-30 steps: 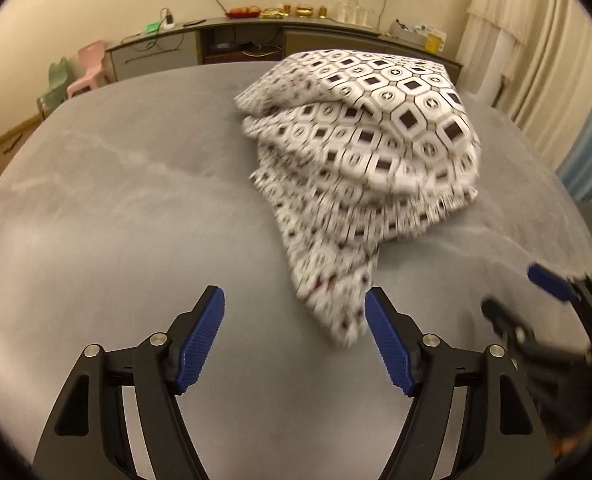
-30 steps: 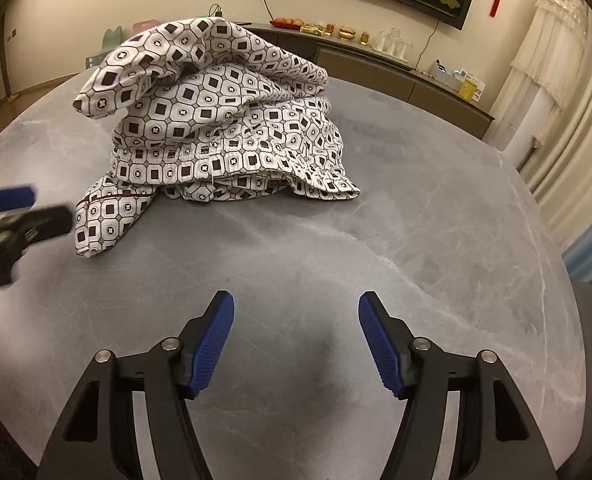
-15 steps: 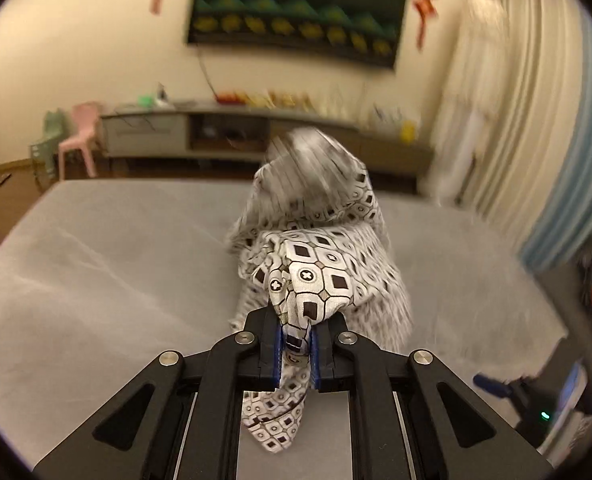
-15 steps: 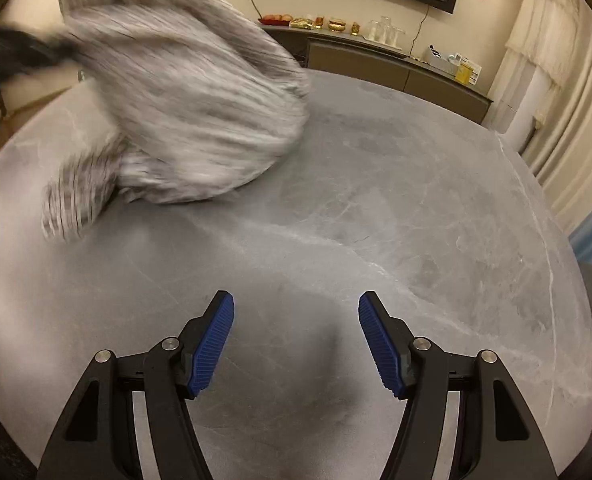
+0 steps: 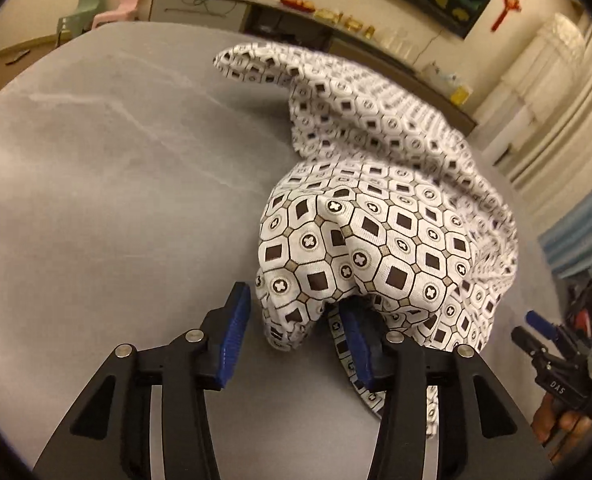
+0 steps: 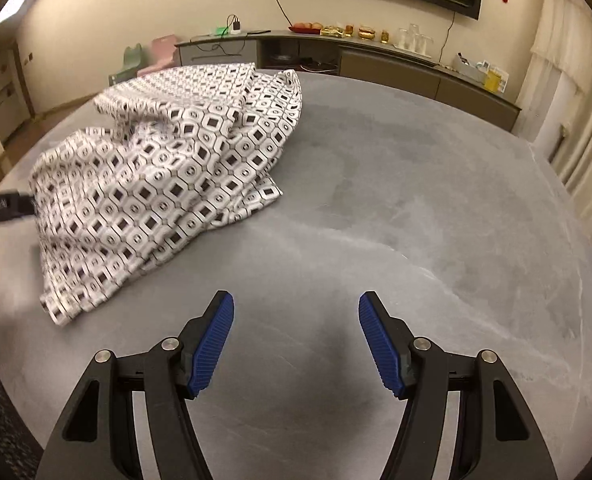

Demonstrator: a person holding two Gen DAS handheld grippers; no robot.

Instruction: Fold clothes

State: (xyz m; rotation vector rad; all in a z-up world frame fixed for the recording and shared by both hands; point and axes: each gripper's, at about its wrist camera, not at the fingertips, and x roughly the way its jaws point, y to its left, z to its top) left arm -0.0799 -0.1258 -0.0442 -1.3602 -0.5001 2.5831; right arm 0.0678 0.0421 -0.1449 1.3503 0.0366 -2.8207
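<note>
My left gripper (image 5: pixel 291 340) is opening, letting go the soft, light cloth (image 5: pixel 376 216) slumped mid-table (image 5: pixel 95 184); my right gripper (image 6: pixel 296 344) hangs spread and empty, so I'd pinch a hem corner next

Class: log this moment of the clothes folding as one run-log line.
left gripper: jaws opening, patterned cloth between | right gripper: open, empty | table: cloth crumpled

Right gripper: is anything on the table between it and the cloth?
Nothing visible. The right gripper hangs open over bare table, and the stretch to the patterned cloth is clear. Only the left gripper, its fingers opening around a fold, is at the cloth's far side.
</note>
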